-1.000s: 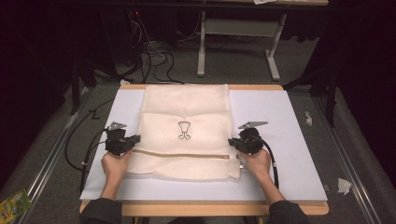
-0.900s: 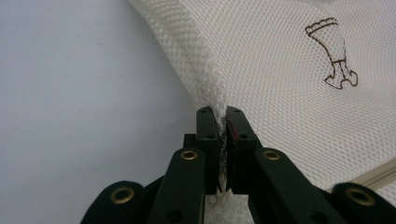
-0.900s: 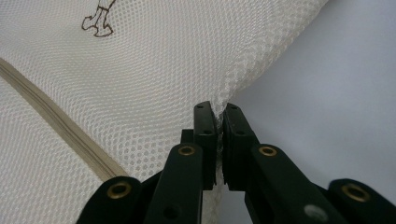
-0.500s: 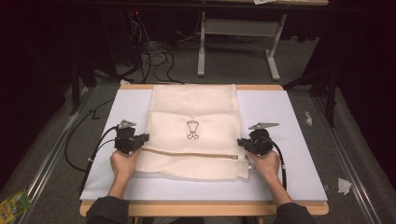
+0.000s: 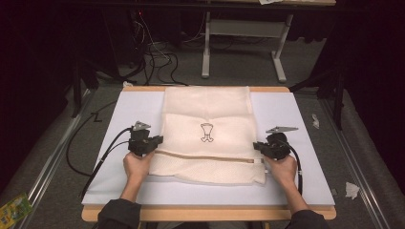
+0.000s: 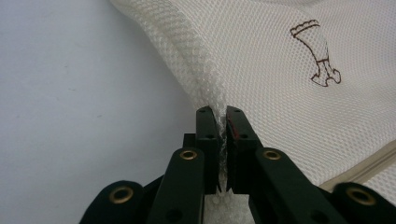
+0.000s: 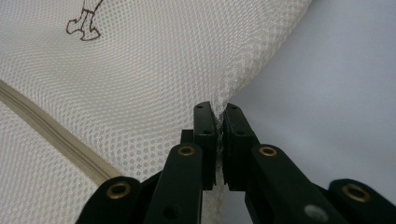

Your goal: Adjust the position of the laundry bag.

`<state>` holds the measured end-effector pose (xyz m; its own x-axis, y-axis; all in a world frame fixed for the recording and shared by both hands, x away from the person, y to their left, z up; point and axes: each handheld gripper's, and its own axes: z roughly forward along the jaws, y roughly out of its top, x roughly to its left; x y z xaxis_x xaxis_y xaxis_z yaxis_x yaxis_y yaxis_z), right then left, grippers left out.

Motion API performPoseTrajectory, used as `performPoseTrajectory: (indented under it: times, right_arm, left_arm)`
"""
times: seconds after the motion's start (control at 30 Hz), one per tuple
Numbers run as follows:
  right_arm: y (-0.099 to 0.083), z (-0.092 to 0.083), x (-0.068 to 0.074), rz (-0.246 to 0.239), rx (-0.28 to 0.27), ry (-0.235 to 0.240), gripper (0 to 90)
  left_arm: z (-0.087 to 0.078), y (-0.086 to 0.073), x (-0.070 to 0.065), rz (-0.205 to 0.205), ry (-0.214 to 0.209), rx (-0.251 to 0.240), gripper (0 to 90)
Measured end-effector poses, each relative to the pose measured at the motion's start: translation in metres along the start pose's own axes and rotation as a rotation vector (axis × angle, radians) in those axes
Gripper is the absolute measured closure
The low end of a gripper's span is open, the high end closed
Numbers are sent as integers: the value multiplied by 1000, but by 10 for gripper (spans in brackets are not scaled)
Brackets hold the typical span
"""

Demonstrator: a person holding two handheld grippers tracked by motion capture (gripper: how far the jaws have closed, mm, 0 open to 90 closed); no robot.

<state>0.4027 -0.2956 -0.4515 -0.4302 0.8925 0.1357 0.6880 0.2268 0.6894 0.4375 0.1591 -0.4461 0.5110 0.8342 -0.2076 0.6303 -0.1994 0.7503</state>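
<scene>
A cream mesh bag (image 5: 207, 107) lies on the white table top (image 5: 296, 114), its near part doubled over, with a brown emblem (image 5: 207, 132) in the middle and a tan zip band (image 5: 205, 157) below it. My left gripper (image 5: 156, 141) is shut on the bag's left edge; in the left gripper view the mesh (image 6: 280, 70) is pinched between the jaws of my left gripper (image 6: 218, 112). At the bag's right edge my right gripper (image 5: 258, 146) is shut, and in the right gripper view my right gripper (image 7: 216, 108) clamps the mesh (image 7: 140, 70).
Bare table top lies on both sides of the bag and along the wooden front edge (image 5: 205, 212). Cables (image 5: 90, 157) trail off the left side. A white table frame (image 5: 239, 43) stands on the floor behind, and paper scraps (image 5: 352, 190) lie at the right.
Both grippers have moved to the right in the high view, dragging the bag with them. Both have stayed shut on its edges.
</scene>
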Motion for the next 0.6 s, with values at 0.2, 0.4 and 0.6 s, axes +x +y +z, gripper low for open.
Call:
performPoseTrajectory:
  times: [0.2,0.4,0.6]
  right_arm:
    - [-2,-4,-6,10,1,-8,869]
    - [-4,-7,-10,5,5,-19,867]
    - [-7,-12,-18,12,11,-32,865]
  left_arm:
    - [5,0,-4,1,-7,4,853]
    - [7,2,-10,2,-7,-7,852]
    - [12,1,-17,6,-19,-5,851]
